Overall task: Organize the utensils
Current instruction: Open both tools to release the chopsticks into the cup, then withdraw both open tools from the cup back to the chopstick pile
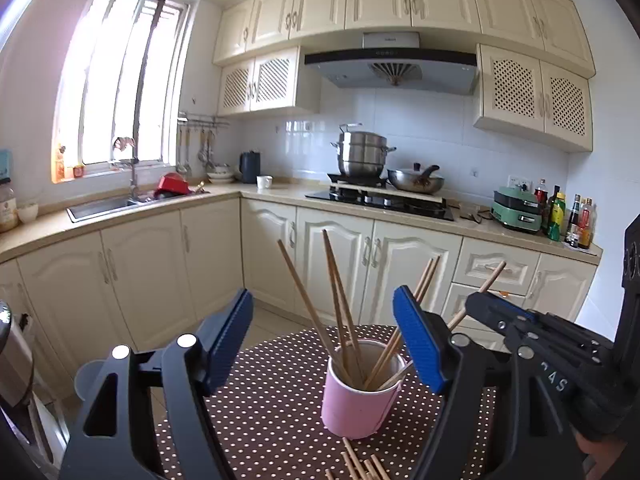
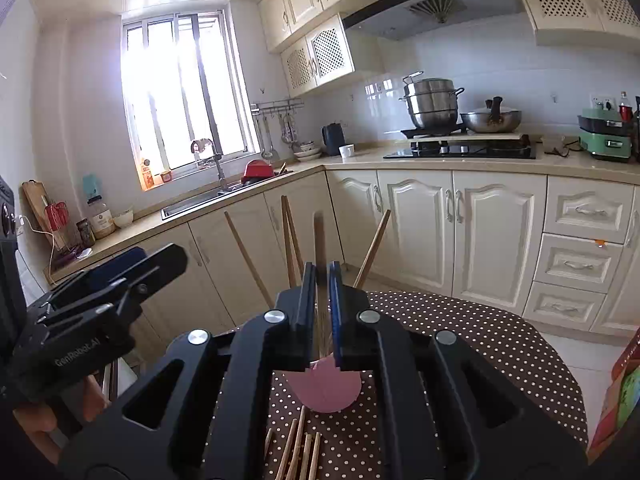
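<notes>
Wooden chopstick (image 2: 320,240) clamped in right jaws above pink cup (image 1: 356,400); left jaws apart.

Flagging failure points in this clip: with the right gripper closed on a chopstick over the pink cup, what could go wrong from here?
1. The pink cup looks light, and the chopsticks in it lean outward; a nudge from the right gripper could tip it, since the open left gripper is not holding it.
2. The held chopstick may snag the leaning ones as it goes in.
3. The loose chopsticks on the table could be knocked away.
</notes>
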`<state>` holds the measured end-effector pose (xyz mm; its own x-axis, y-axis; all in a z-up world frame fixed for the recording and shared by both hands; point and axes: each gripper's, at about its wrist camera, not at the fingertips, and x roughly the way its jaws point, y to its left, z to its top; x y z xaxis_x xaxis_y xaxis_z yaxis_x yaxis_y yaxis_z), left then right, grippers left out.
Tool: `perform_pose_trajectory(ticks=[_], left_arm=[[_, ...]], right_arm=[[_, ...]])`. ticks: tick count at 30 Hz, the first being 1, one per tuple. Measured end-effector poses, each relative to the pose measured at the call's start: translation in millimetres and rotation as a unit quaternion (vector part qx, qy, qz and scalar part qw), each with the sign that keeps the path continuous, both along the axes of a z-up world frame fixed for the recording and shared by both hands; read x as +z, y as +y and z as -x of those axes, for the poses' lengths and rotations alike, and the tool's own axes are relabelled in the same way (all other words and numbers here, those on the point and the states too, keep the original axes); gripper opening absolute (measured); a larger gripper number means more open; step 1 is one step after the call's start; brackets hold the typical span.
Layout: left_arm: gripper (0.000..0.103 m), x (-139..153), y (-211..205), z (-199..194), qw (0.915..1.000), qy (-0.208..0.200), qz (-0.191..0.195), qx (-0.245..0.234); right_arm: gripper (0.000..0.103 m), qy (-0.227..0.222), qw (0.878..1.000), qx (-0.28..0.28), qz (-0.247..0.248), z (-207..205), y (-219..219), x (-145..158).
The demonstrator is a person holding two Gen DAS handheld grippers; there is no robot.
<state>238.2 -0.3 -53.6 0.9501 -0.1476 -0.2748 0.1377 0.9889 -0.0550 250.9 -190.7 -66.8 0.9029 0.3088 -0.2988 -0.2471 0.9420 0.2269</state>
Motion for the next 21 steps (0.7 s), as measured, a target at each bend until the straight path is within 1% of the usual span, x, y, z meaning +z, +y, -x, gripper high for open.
perform_pose_trajectory(ticks=[1,2,3,4,8,11,14,18,21], left_arm=[[0.074,1.2,0.7,4.8,1.0000,-0.004,-0.001,0.003],[0.074,2.1,1.7,9.7,1.0000,-0.008,-0.001,0.005],[0.074,3.1,2.6,14.6,0.9999,-0.011,0.000,0.005],[0.074,5.7,2.7,17.2,0.9999,-0.013,0.000,0.005],[0.075,11.3,7.1,39.5,0.9994,-0.031,0.000,0.014],[0.078,15.2,9.8,59.8,0.9988,-0.045,0.002,0.018],[0.080,16.7,12.2,74.3,0.9982,-0.055,-0.001,0.024],[0.081,11.2,13.0,96.9,0.9976,-0.062,-0.014,0.027],[0.082,4.2,12.8,109.0,0.9973,-0.063,-0.021,0.029]], right_arm=[[0.022,-0.002,1.000,-0.001,-0.001,2.9,-0.8,0.8],[0.036,-0.006,1.000,-0.002,-0.003,7.4,-1.8,2.1],[0.054,-0.011,1.000,-0.004,-0.003,11.4,-2.5,3.1],[0.056,-0.019,1.000,-0.008,-0.004,17.2,-3.7,4.8],[0.056,-0.040,0.999,-0.011,0.004,36.6,-2.8,12.8],[0.057,-0.054,0.998,-0.013,0.017,50.9,-0.3,17.0],[0.060,-0.069,0.997,-0.018,0.031,67.6,1.9,18.0],[0.064,-0.082,0.995,-0.021,0.050,88.7,7.9,13.7],[0.065,-0.082,0.995,-0.020,0.060,99.3,9.9,6.1]])
